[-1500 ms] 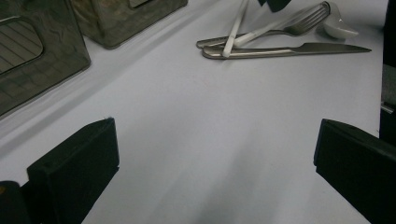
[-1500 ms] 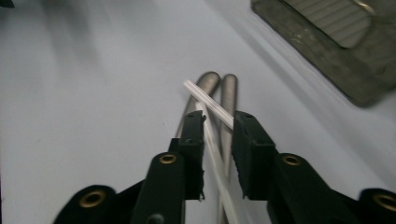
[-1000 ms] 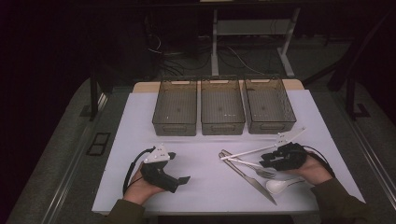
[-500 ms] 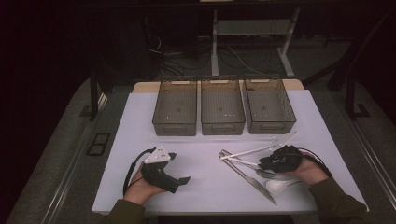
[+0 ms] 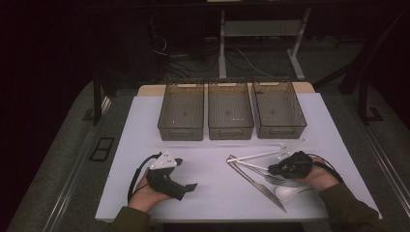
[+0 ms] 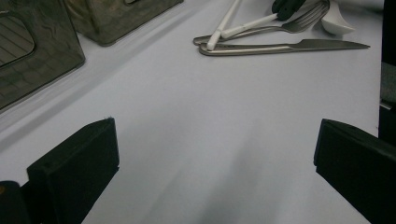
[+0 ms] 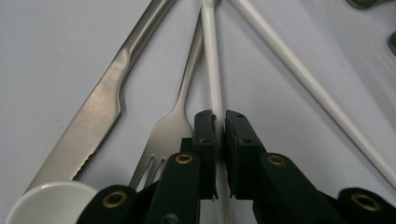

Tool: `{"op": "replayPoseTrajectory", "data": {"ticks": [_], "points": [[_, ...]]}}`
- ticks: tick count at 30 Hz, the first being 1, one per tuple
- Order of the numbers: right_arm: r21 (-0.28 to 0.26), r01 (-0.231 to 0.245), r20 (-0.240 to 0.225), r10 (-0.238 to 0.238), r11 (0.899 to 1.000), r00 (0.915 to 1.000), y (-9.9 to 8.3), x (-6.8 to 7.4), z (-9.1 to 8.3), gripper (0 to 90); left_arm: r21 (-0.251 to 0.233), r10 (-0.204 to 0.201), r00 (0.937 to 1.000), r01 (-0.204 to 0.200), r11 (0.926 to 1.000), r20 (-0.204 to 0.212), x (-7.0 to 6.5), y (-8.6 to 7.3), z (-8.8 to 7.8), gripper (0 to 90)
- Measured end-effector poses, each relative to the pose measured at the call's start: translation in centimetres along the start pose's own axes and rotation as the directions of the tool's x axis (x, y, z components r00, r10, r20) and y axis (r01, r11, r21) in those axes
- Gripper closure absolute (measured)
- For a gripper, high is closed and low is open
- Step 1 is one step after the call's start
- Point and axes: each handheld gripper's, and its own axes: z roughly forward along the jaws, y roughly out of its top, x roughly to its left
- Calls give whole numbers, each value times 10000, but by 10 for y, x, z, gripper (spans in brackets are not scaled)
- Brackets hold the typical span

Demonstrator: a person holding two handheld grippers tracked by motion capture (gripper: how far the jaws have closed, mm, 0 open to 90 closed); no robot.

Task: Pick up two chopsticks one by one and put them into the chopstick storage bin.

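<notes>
Comparing with a second ago, we see our right hand-held gripper (image 7: 219, 122) has just been closing, now pinching the thin white plastic chopstick (image 7: 214, 70) (beside the steel fork (image 7: 180, 112)) on the white surface (image 5: 212, 186); our left hand-held gripper (image 6: 212, 154) rests wide open.

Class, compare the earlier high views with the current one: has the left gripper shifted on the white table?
No. The left gripper lies at the same spot below the leftmost dark mesh bin, jaws open.

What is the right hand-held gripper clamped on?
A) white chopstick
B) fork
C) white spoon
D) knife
A: in the right gripper view the right hand-held gripper has its jaws pinched on the white chopstick, with the fork and knife lying free beside it.
</notes>
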Motion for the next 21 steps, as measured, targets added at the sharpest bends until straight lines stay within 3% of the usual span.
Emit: {"op": "replayPoseTrajectory", "data": {"ticks": [10,21], "points": [[-256,173,34,-172,9995,9998,0,-3,-4,845,-40,-10,10000,10,10000,-17,0,0,-1,0],[-1044,-433,-59,430,9936,9991,1,-7,-19,845,-34,-22,10000,22,10000,-12,1,-1,-1,0]]}}
